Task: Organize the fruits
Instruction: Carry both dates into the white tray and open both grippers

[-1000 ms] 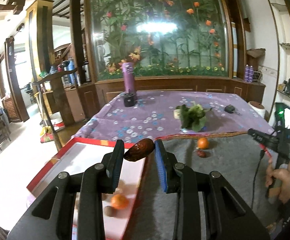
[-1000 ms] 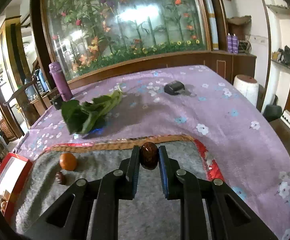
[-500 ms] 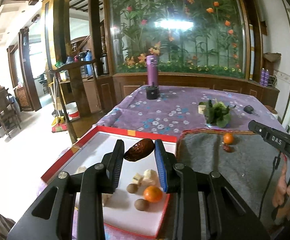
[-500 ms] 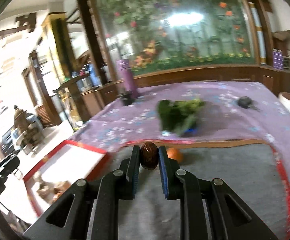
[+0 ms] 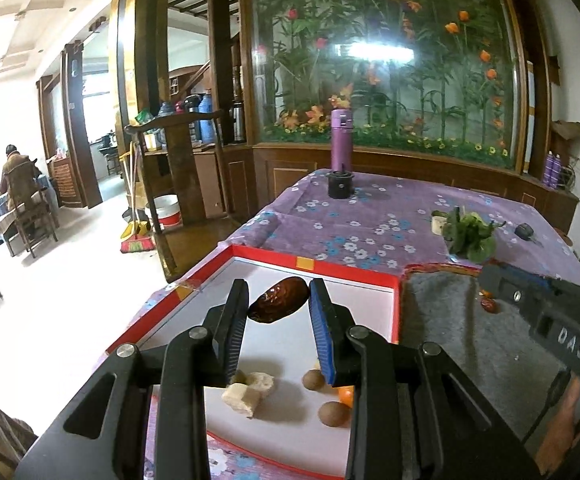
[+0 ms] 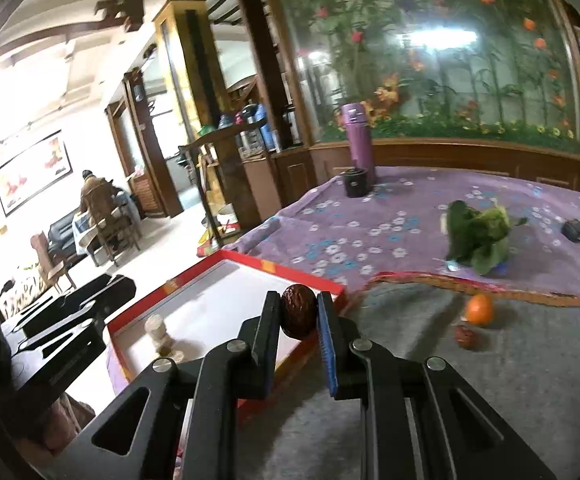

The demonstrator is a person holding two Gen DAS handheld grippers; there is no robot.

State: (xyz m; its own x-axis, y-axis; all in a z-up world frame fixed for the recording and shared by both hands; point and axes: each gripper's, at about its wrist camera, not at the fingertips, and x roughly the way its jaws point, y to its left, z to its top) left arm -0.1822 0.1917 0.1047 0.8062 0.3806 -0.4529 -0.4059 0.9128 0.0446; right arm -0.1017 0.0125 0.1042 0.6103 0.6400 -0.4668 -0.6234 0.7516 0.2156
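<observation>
My left gripper (image 5: pixel 278 305) is shut on a long brown date (image 5: pixel 277 305) and hangs over the far part of the red-rimmed white tray (image 5: pixel 313 263). In the tray lie pale chunks (image 5: pixel 250 394), two brown round fruits (image 5: pixel 313 380) and an orange (image 5: pixel 345 396). My right gripper (image 6: pixel 298 316) is shut on a round dark red date (image 6: pixel 298 315), just over the tray's right rim (image 6: pixel 309 276). On the grey mat (image 6: pixel 509 360) to the right lie an orange (image 6: pixel 479 310) and a small red date (image 6: pixel 465 336).
A bunch of green leaves (image 6: pixel 477 240), a purple bottle (image 6: pixel 355 140), a black cup (image 6: pixel 355 182) and a dark key fob (image 6: pixel 573 228) stand on the purple flowered cloth (image 6: pixel 369 236). A wooden chair (image 5: pixel 178 184) stands left of the table. A person sits far off at the left.
Both grippers moved left with their dates. The left one came over the tray. The right view swung from the table's right side to the tray's right rim.
</observation>
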